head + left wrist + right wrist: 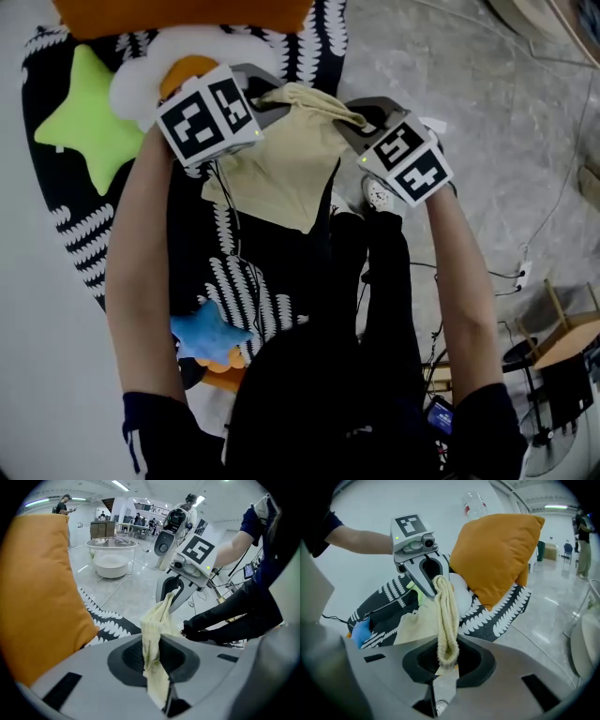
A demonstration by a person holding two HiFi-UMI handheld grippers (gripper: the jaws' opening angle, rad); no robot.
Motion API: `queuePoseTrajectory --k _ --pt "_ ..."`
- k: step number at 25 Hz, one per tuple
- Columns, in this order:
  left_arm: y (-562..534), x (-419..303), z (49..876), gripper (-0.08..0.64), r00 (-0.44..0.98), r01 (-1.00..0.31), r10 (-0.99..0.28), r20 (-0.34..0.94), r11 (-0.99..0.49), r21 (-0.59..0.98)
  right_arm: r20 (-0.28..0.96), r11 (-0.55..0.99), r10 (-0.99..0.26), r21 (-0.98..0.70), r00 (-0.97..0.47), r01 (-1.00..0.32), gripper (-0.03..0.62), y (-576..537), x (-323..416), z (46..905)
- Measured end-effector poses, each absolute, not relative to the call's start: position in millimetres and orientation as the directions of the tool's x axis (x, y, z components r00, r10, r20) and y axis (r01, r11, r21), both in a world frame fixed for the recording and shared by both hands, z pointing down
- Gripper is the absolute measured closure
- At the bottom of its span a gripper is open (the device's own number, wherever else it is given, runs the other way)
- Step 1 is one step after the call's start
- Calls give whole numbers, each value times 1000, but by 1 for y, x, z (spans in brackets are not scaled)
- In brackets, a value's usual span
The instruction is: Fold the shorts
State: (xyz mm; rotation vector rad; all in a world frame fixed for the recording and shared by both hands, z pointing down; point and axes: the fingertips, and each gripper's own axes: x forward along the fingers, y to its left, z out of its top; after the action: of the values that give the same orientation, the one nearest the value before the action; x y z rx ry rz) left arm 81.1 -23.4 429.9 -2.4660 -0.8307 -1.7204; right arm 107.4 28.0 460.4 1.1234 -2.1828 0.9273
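Above mat [80, 234]: left tool [267, 103], right tool [361, 122] pinch shorts [281, 169] top edge; hem free.

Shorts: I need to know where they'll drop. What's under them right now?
The shorts hang between the left gripper and right gripper. Below shows the black patterned rug and a shoe; the rug directly beneath the cloth is covered.
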Motion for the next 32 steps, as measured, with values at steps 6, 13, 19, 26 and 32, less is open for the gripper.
queuePoseTrajectory --k 6,13,19,26,32 --pt "-12 49 414 511 278 441 431 858 -851 285 695 419 -541 -265 -473 -868 529 42 70 438" --pt "25 -31 399 506 249 490 428 869 -829 268 714 403 -528 -265 -459 -876 529 82 -15 420" --pt "52 -104 423 503 140 559 368 919 -795 234 763 436 -501 -186 -409 -880 528 109 -79 445" --pt "73 -151 486 500 84 587 291 953 -787 189 849 552 -404 -70 -340 -831 526 135 -123 508" --pt "81 -172 527 500 83 635 221 972 -763 119 885 606 -364 -12 -291 -795 520 147 -140 548"
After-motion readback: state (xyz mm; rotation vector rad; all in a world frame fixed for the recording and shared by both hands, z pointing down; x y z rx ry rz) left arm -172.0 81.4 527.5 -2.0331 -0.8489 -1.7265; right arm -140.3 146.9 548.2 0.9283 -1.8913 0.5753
